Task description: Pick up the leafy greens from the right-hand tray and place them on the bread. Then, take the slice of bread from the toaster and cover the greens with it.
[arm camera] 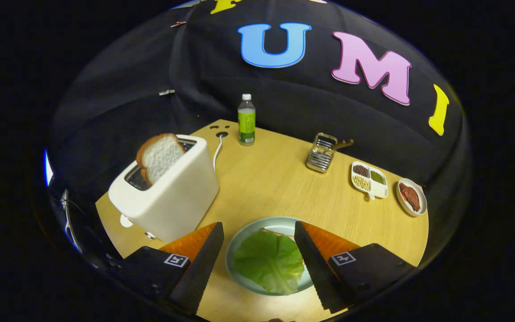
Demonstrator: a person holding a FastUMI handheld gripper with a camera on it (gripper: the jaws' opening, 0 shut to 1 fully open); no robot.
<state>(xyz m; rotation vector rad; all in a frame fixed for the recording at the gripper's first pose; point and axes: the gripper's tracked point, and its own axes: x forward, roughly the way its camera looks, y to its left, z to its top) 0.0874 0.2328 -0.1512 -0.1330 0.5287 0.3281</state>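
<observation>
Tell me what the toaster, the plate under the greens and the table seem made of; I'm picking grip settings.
Toaster: probably plastic or enamelled metal, cream, smooth, with soft sheen. Plate: likely glazed ceramic, pale green, glossy rim. Table: wood or wood-look laminate, light grain lines, matte. The gripper is open, its fingers either side of the leafy greens.

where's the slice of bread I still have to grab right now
In the gripper view, the bread slice stands up out of the white toaster, beyond the open gripper and off to its left.
</observation>
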